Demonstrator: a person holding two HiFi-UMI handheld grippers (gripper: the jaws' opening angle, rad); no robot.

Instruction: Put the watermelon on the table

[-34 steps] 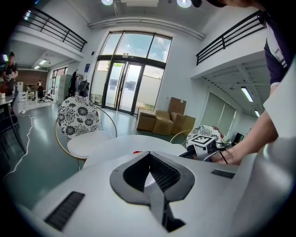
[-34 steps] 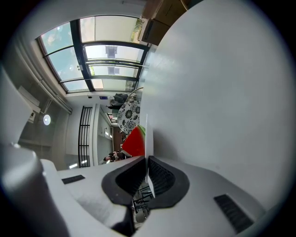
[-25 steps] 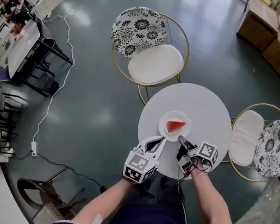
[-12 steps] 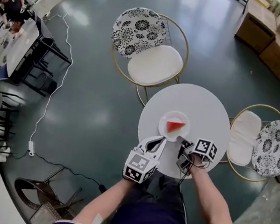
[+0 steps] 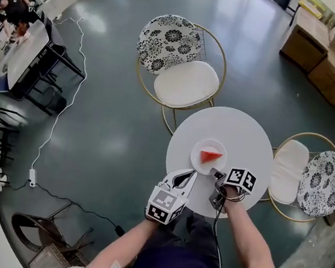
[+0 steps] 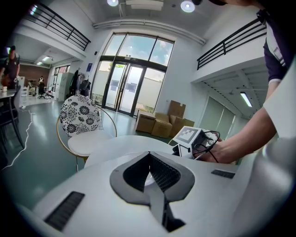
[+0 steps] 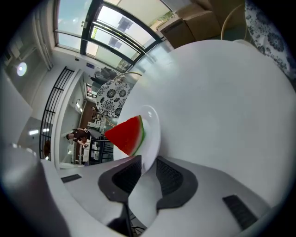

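The right claw [image 7: 147, 163] pinches the near rim of the plate [image 7: 153, 121], which carries the watermelon [image 7: 127, 134] at the middle of the round surface [image 5: 249, 137]. The left claw [image 6: 149, 159] is pressed together and empty at the surface's near edge. With so thin a hold on the rim, the plate could tilt and the slice would slide off.

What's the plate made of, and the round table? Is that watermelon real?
The plate looks like glazed ceramic or hard plastic: it is white and smooth, with a thin, slightly shiny rim. The table has a flat matte white top, maybe painted wood or metal; I can't tell which. The watermelon is evenly red with no seeds, so it may be a plastic toy.
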